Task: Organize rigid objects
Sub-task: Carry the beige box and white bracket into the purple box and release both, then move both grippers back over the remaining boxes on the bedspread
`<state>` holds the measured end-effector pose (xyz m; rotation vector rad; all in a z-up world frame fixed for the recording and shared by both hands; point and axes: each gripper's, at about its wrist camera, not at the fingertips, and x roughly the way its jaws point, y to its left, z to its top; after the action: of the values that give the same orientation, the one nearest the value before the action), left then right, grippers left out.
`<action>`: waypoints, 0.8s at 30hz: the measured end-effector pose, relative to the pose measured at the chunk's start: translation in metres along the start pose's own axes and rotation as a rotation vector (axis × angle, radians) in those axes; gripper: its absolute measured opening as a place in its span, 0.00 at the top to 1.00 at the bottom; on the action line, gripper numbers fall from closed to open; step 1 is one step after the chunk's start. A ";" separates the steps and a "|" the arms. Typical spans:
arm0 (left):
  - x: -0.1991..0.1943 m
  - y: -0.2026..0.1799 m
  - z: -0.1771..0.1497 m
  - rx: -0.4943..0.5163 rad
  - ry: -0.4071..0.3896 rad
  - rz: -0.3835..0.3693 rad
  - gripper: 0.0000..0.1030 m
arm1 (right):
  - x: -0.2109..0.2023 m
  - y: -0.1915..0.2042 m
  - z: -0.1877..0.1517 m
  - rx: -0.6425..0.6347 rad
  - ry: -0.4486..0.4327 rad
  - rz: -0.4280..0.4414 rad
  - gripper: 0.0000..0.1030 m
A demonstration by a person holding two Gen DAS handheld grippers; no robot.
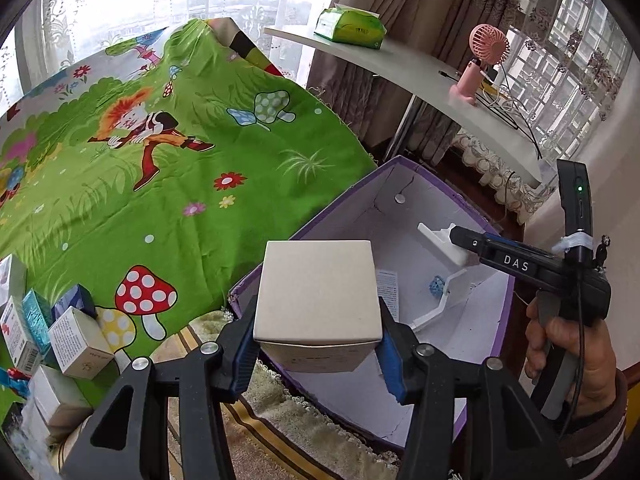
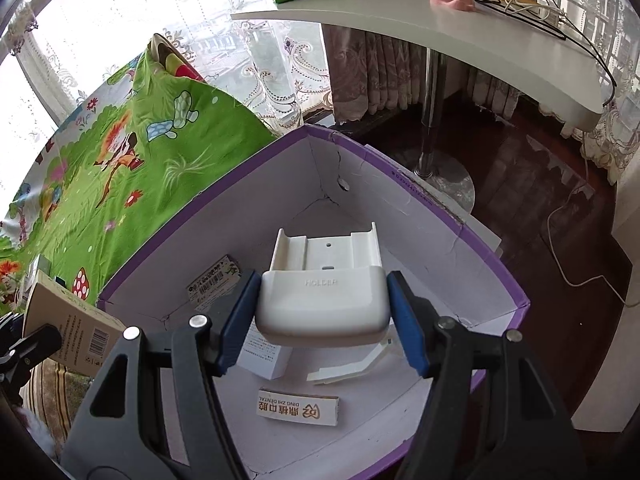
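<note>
Both tools are loaded over the purple-rimmed box (image 2: 440,200): the left tool (image 1: 318,342) is clamped on a plain beige carton (image 1: 316,296) above the box's near edge, and the right tool (image 2: 322,320) grips a white plastic holder (image 2: 324,300) right over the inside. Only the right wrist view shows the box floor, with a dental-branded slip (image 2: 298,406), one white carton (image 2: 266,356) and one barcode label (image 2: 214,282). Only the left wrist view shows the pile of roughly six small boxes (image 1: 76,340) still on the green cartoon sheet (image 1: 180,184), plus the pink fan (image 1: 480,64) on the white table (image 1: 440,92).

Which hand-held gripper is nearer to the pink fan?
Right. The right hand-held gripper is over the purple box's far side, toward the fan; the left is at its near rim.
</note>
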<state>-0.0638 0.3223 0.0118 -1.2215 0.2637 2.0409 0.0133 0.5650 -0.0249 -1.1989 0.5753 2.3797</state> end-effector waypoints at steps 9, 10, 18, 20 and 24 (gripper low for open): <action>0.004 0.009 -0.003 -0.041 0.024 0.015 0.47 | 0.002 -0.006 0.001 0.014 0.010 -0.006 0.26; 0.004 0.009 -0.004 -0.045 0.023 0.016 0.47 | 0.001 -0.006 0.001 0.015 0.010 -0.006 0.26; 0.000 0.015 -0.005 -0.072 0.011 0.008 0.47 | 0.000 -0.001 0.001 0.003 0.015 0.005 0.26; -0.002 0.016 -0.006 -0.078 0.004 0.005 0.47 | -0.001 0.001 0.000 0.000 0.016 0.006 0.26; -0.007 0.019 -0.009 -0.091 -0.008 -0.002 0.47 | -0.004 0.003 0.000 -0.004 0.015 0.014 0.25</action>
<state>-0.0686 0.3008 0.0097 -1.2674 0.1663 2.0753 0.0137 0.5613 -0.0212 -1.2194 0.5861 2.3860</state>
